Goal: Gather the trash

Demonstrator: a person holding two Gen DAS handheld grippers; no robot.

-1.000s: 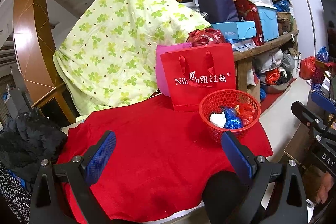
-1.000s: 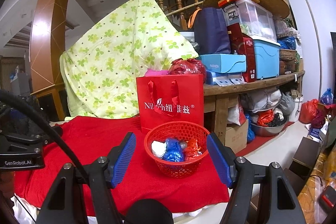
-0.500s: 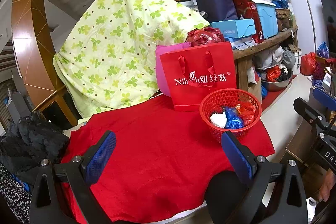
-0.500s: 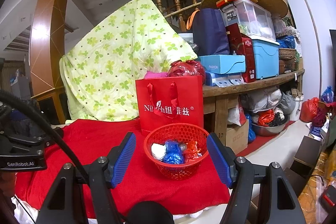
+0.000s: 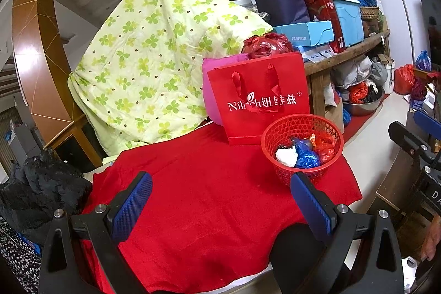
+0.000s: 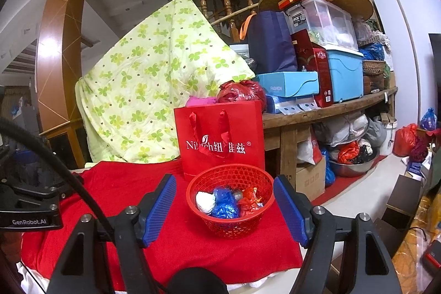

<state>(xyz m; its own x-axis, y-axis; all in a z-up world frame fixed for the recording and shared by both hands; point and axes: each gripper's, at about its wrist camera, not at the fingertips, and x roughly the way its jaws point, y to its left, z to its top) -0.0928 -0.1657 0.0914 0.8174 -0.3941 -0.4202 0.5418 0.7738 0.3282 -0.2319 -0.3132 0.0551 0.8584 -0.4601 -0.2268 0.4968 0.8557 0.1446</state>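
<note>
A red mesh basket [image 5: 326,166] stands on the red cloth [image 5: 206,197] at its right end; it also shows in the right wrist view [image 6: 234,225]. It holds a white wad [image 6: 205,201], a blue crumpled bag [image 6: 224,204] and a red crumpled bag [image 6: 249,201]. My left gripper [image 5: 220,197] is open and empty over the cloth, left of the basket. My right gripper [image 6: 224,204] is open and empty, its pads flanking the basket from the near side.
A red gift bag [image 6: 223,141] stands right behind the basket, with a green clover quilt [image 6: 154,90] draped behind it. A wooden shelf [image 6: 330,109] with boxes is at the right. A black garment [image 5: 41,189] lies left of the cloth.
Both views drifted slightly; the grippers stay open and the basket has not moved.
</note>
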